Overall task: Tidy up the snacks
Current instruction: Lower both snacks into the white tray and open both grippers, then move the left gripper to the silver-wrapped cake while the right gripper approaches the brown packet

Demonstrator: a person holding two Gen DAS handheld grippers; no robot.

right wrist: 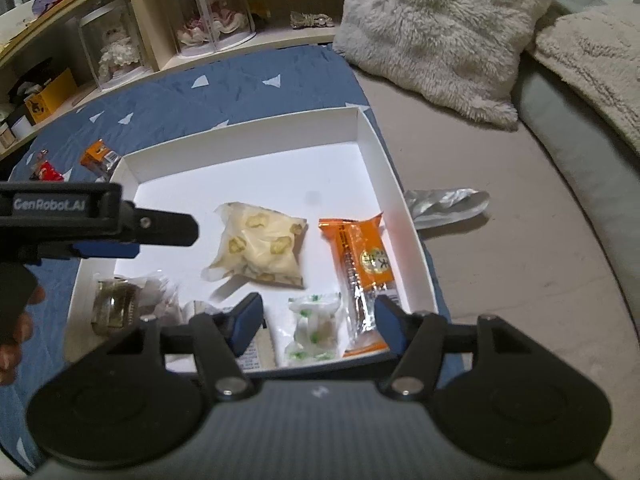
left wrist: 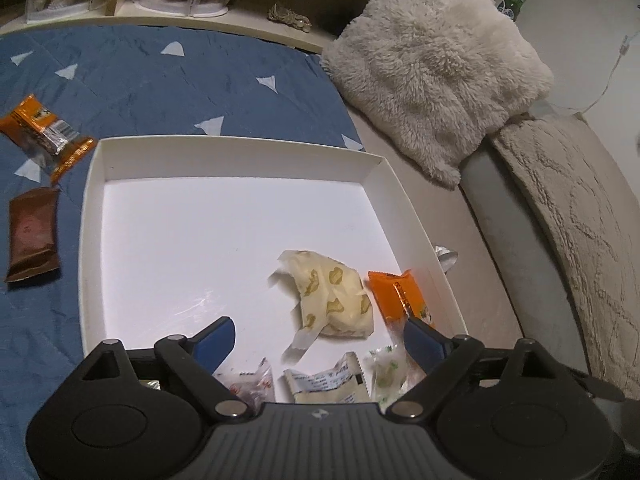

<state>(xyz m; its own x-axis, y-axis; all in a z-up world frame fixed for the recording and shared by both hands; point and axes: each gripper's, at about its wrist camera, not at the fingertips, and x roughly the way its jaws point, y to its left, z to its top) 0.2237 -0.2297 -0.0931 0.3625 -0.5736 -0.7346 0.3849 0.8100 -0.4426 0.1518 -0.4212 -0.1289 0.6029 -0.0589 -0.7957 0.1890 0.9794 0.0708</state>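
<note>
A shallow white box point(left wrist: 240, 142) lies on a blue quilt point(left wrist: 160, 80). Inside it are a yellow-patterned pouch point(left wrist: 336, 292), a long orange packet point(left wrist: 400, 292), a small green-and-white candy point(right wrist: 314, 328), a white sachet point(left wrist: 328, 380) and a brownish wrapped snack point(right wrist: 114, 306). My left gripper point(left wrist: 320, 340) hangs open over the box's near part, nothing between its pads. My right gripper point(right wrist: 318, 320) is open just above the green-and-white candy and the end of the orange packet point(right wrist: 360, 256), gripping neither. Outside the box, on the left, lie an orange-and-clear packet point(left wrist: 44, 128) and a brown packet point(left wrist: 32, 232).
A fluffy cream pillow point(left wrist: 436, 68) and a textured blanket point(left wrist: 580, 220) sit right of the box. A crumpled silver wrapper point(right wrist: 448, 200) lies beside the box's right wall. A small red snack point(right wrist: 50, 172) lies on the quilt. A shelf with clear display cases point(right wrist: 208, 12) runs behind.
</note>
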